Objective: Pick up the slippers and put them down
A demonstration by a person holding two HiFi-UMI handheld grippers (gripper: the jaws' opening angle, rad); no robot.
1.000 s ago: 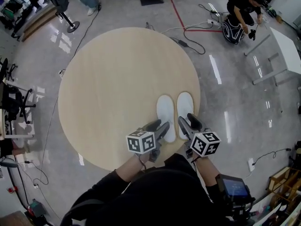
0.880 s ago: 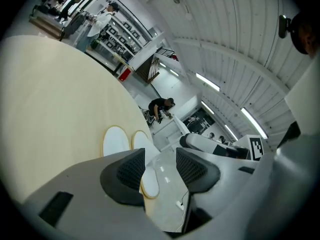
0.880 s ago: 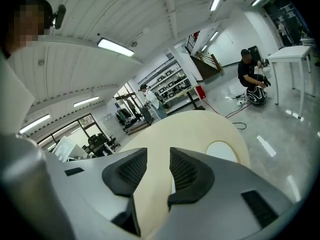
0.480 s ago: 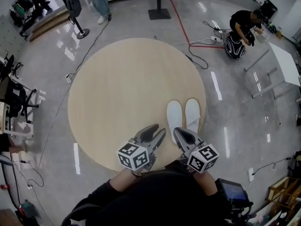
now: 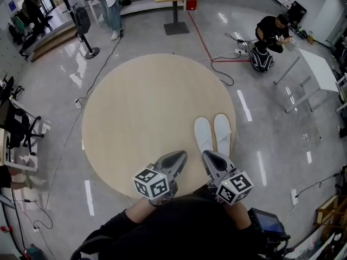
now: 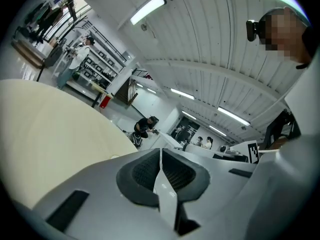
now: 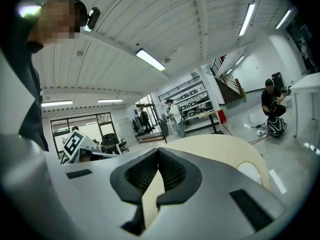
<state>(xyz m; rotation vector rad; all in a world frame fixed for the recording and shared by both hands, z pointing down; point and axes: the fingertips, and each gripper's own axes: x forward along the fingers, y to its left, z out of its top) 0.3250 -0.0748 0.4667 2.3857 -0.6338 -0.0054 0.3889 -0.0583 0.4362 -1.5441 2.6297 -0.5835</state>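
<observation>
Slippers (image 5: 212, 134): paired, near table (image 5: 130, 112) edge.
Left gripper (image 5: 178, 156), right gripper (image 5: 209, 156): closed, empty.
Risk: slippers nudged off edge if brushed.

No legible text, label or number anywhere.

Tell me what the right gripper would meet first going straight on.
Likely the round table: the right gripper, shut and empty, aims across its top, with a white slipper off to the right. Depth is unclear.
</observation>
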